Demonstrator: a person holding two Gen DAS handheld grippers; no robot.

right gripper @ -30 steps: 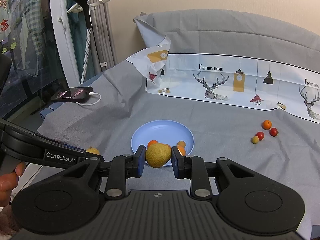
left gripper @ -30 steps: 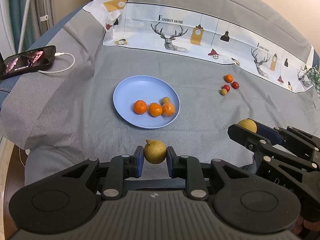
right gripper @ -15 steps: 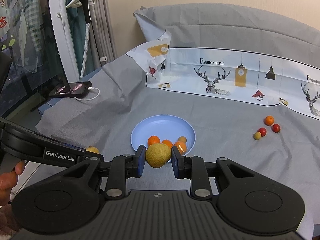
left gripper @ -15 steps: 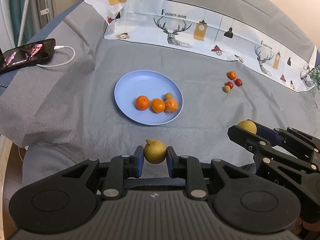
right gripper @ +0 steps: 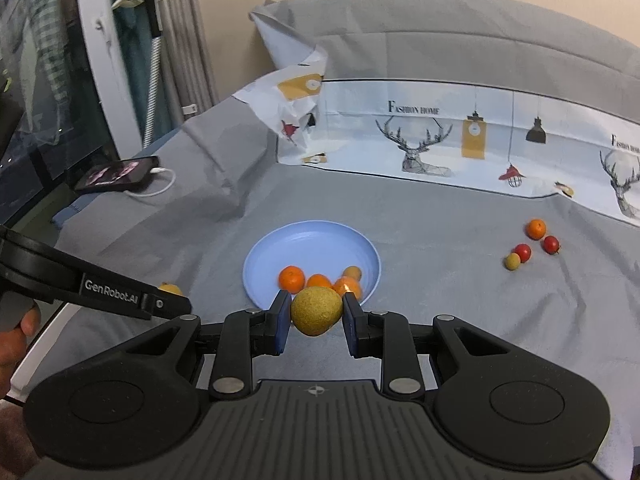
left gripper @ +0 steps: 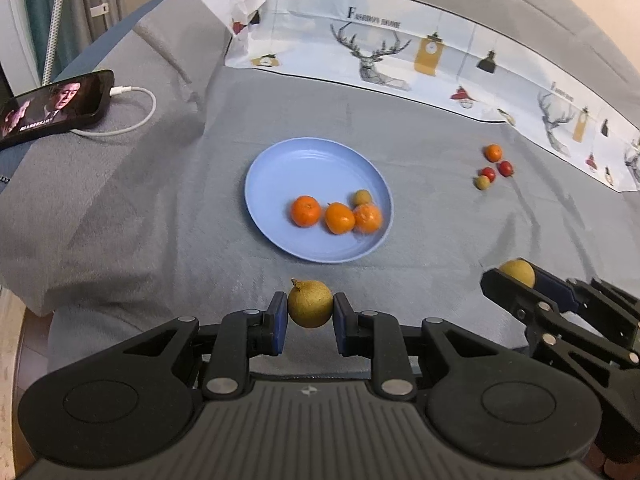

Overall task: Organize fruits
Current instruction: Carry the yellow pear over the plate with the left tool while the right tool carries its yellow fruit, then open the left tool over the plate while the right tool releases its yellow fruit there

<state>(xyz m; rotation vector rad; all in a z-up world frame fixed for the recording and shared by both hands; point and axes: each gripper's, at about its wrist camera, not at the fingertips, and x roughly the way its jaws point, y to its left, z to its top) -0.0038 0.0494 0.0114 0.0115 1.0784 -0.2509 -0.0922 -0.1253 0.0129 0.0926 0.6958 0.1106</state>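
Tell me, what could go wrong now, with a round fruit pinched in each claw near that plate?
1. Each yellow-brown fruit is held only at its sides between the jaws, so it might slip or bruise.
2. The blue plate already holds four fruits crowded at its near side; a dropped one could knock them or roll off.
3. The two grippers work close together and may bump.

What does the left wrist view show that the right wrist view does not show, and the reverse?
Only the left wrist view shows the stem on the left gripper's yellow-green fruit.

Only the right wrist view shows the person's hand, the window frame, and the right gripper's fruit close up.

Both show the blue plate with three oranges, four small fruits on the cloth, the phone and the deer-print cloth.
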